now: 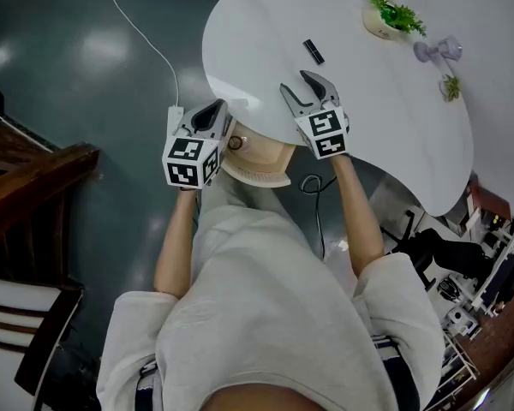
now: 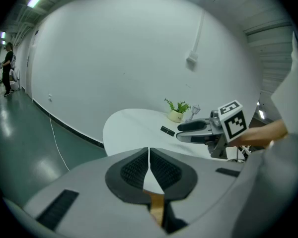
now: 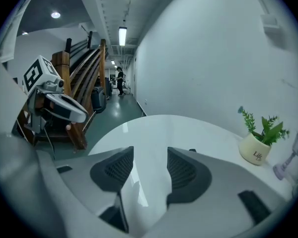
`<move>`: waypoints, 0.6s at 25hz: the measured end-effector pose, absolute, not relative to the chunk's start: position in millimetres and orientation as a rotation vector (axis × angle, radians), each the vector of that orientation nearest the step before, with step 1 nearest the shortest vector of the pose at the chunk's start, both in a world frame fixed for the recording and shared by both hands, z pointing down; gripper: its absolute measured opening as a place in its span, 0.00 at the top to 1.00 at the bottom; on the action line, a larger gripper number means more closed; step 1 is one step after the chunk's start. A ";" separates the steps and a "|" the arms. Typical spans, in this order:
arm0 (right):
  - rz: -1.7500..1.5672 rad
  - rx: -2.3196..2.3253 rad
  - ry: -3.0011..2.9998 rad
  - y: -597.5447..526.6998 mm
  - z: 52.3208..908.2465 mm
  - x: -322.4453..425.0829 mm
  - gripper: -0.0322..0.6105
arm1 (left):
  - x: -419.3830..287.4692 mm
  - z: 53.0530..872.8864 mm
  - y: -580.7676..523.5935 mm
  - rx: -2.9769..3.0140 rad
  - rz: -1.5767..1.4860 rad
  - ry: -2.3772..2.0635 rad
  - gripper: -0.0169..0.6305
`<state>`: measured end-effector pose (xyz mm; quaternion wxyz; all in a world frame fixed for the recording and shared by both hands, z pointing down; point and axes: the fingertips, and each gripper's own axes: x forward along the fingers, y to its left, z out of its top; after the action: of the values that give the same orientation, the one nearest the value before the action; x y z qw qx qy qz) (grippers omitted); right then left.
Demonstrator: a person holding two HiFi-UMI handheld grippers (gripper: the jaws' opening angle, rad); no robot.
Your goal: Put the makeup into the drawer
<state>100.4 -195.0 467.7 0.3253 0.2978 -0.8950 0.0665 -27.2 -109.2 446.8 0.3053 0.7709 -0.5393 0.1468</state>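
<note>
Well out on the white table [image 1: 265, 32] lies the makeup [image 1: 313, 50], a small black stick lying flat and alone, touched by neither gripper. Nearest it in the head view is the right gripper [image 1: 295, 81], held above the table's near edge with its tips towards the stick; its own view shows the jaws standing moderately apart with only bare tabletop between the pads, so it holds nothing. That view catches at most a dark sliver past the right jaw where the stick would be, whereas the left gripper view shows the stick plainly, beyond the right gripper seen side-on. The left gripper [image 1: 212, 114] hangs off the table's edge, just beside a beige rounded piece [image 1: 257, 165] with a small knob [image 1: 234, 142] that sits under the rim; whether it touches the knob I cannot tell. Its own view shows the pads closed together, with nothing gripped. At the table's far side stand a potted plant [image 1: 384, 20] and a pale purple stemmed thing [image 1: 437, 51], well apart from the stick. Only the head view shows the white cable [image 1: 137, 28] trailing over the dark floor and the person's arms. Only the right gripper view shows tall wooden frames [image 3: 84, 83] along a corridor and a person [image 3: 120, 81] far down it.
</note>
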 end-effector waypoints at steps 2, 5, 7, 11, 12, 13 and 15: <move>0.183 0.804 -2.327 -214.0 471.6 108.2 0.62 | -26.4 447.8 -114.6 2.041 0.392 -1.424 0.95; 0.209 0.831 -2.290 -239.8 482.3 119.6 0.62 | -25.3 451.6 -120.1 2.035 0.400 -1.417 0.95; 0.230 0.860 -2.264 -255.7 490.2 128.2 0.64 | -24.6 454.0 -122.1 2.031 0.401 -1.409 0.95; 0.250 0.882 -2.204 -280.4 507.6 143.3 0.64 | -23.8 458.3 -125.9 2.031 0.405 -1.391 0.95; 0.255 0.881 -2.192 -284.4 511.7 145.4 0.65 | -24.2 459.2 -126.1 2.030 0.407 -1.389 0.95; 0.263 0.879 -2.183 -287.9 515.7 147.5 0.65 | -24.3 460.1 -126.3 2.028 0.409 -1.387 0.95; 0.281 0.871 -2.164 -294.0 523.2 152.1 0.66 | -24.0 461.5 -126.9 2.022 0.410 -1.384 0.95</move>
<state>152.1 -294.0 523.2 0.3857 0.3420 -0.8498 0.1102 -24.0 -126.9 461.5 0.3225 0.7704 -0.5274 0.1562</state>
